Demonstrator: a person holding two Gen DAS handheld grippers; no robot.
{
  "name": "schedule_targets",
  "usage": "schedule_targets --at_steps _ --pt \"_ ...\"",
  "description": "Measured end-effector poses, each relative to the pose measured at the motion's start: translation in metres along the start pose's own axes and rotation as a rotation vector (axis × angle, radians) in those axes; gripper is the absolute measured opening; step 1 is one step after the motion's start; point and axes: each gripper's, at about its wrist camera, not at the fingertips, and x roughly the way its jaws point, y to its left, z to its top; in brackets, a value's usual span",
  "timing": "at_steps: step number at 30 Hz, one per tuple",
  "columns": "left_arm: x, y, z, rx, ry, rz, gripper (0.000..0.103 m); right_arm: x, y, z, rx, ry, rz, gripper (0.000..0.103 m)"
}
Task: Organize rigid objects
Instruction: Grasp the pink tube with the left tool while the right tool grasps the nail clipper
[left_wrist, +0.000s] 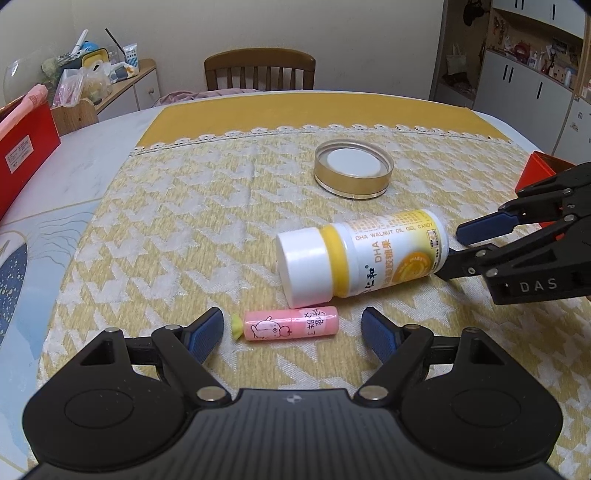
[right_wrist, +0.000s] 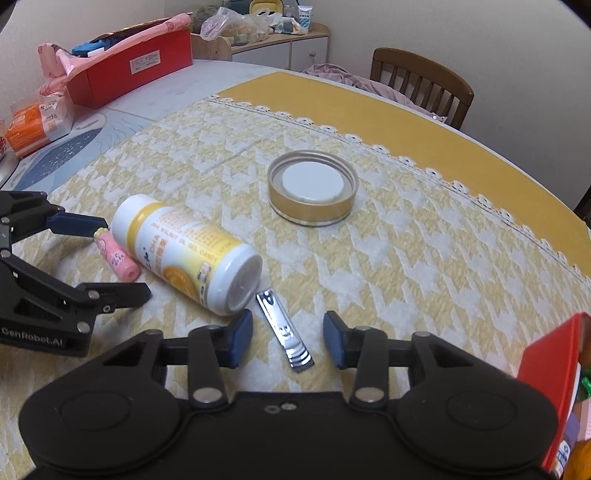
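A small pink tube with a cartoon label lies between the fingers of my open left gripper; it also shows in the right wrist view. A white and yellow supplement bottle lies on its side just beyond it, also seen in the right wrist view. A silver nail clipper lies between the fingers of my open right gripper. A gold jar lid lies upside down farther back, shown too in the right wrist view. The right gripper is beside the bottle's base.
A yellow patterned cloth covers the table. A red box stands at the far left, and a red container at the right edge. A wooden chair stands behind the table. An orange packet lies at the left.
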Motion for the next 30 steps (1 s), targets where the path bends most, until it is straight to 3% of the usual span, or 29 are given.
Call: schedule_targets --at_steps 13,19,30 --pt "-0.002 -0.001 0.001 0.008 -0.012 0.022 0.059 0.004 0.001 0.002 0.009 -0.015 0.019 0.024" --pt "-0.003 -0.001 0.001 0.005 -0.004 0.029 0.059 0.002 0.008 0.001 0.014 -0.025 -0.018 0.011" --pt "-0.013 -0.006 -0.003 0.022 0.009 0.060 0.059 -0.009 0.006 -0.006 0.108 -0.018 -0.042 0.011"
